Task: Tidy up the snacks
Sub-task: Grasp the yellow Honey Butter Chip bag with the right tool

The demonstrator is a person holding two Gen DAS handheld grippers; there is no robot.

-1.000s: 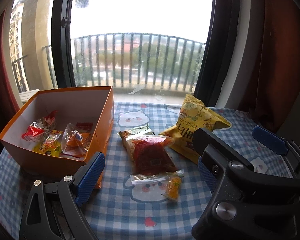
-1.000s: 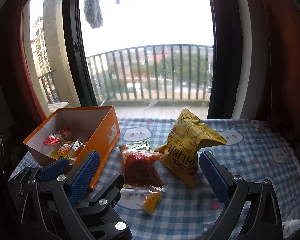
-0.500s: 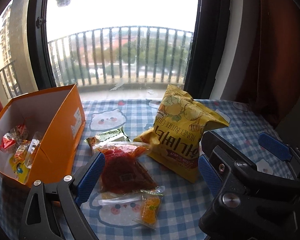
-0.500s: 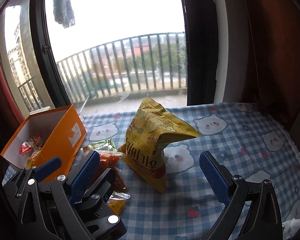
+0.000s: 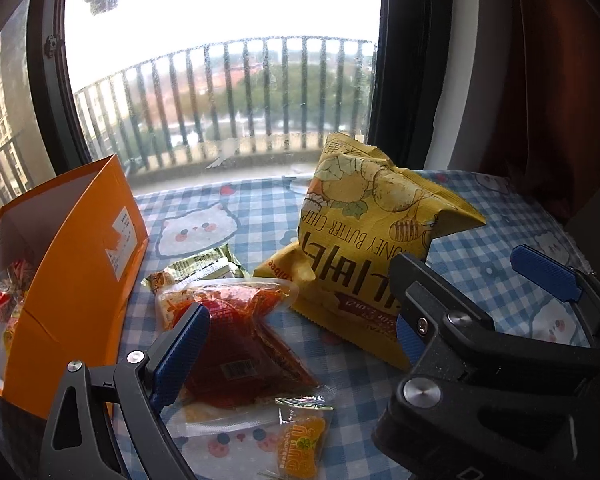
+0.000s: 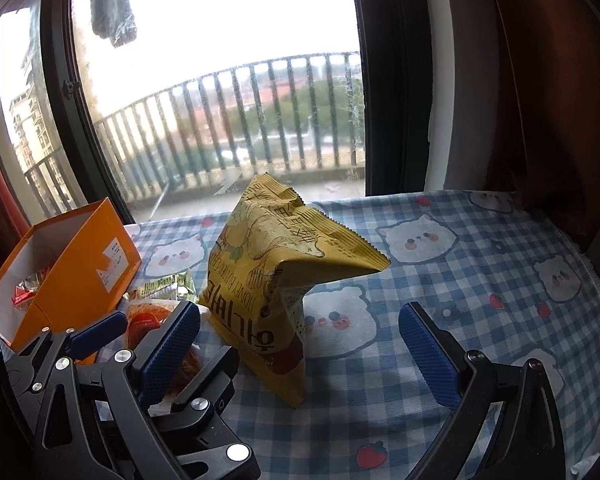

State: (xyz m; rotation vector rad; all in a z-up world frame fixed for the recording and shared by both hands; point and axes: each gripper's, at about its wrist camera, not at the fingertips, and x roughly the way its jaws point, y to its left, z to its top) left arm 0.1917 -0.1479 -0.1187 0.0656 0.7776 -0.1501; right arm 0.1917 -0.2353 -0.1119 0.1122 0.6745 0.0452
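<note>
A yellow honey butter chip bag (image 6: 272, 280) stands tilted on the table, and my open right gripper (image 6: 300, 356) straddles its lower end without touching it. A clear packet of red snack (image 5: 236, 340) lies flat in front of my open left gripper (image 5: 294, 344), whose left finger hangs over the packet's edge. A green-gold packet (image 5: 204, 264) lies partly under it. A small orange candy (image 5: 300, 444) sits nearest me. The orange box (image 5: 76, 280) at the left holds several wrapped snacks (image 5: 4, 300). The right gripper's finger (image 5: 440, 300) crosses the left wrist view.
A blue checked cloth with bear prints (image 6: 480, 280) covers the table. Its fringed edge (image 6: 596, 280) runs down the right. A dark red curtain (image 6: 540, 100) hangs at the far right, and a window with a railing (image 5: 220, 80) stands behind the table.
Both grippers have swung right and closer to the loose snacks. The orange box has slid toward the left edge of both views. The chip bag now sits between the right fingers. Both stay open.
</note>
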